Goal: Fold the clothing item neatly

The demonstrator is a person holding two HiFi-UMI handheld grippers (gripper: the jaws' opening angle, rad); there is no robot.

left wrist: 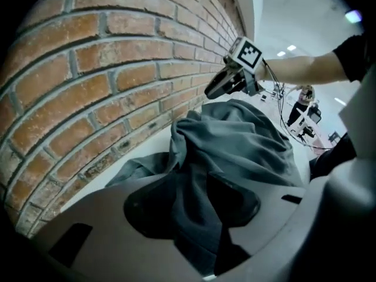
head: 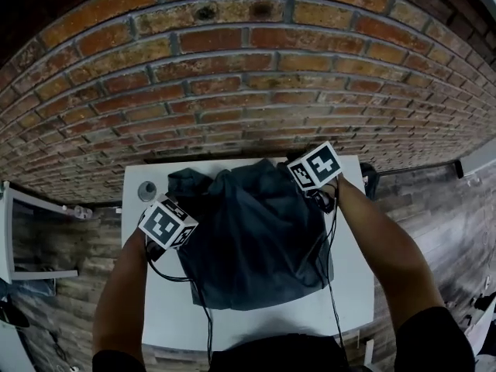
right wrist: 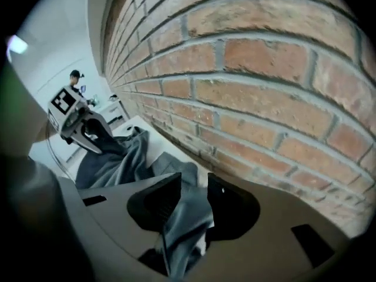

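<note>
Then | left gripper (left wrist: 194,213) at 9 o'clock of the garment (head: 256,242): jaws stood apart, cloth lay loose between | right gripper (right wrist: 191,207) at 1 o'clock: jaws clamped a fold.

The left forearm (head: 122,293) and right forearm (head: 384,246) reach forward, tongs angled steeply down. The left tongs (left wrist: 191,210) stand apart with cloth (left wrist: 235,140) between them; the right tongs (right wrist: 189,207) clamp a fold of cloth.

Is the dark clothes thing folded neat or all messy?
Messy, not neatly folded. The dark garment lies bunched and wrinkled on the white table, its far edge heaped in lumps near the brick wall.
</note>
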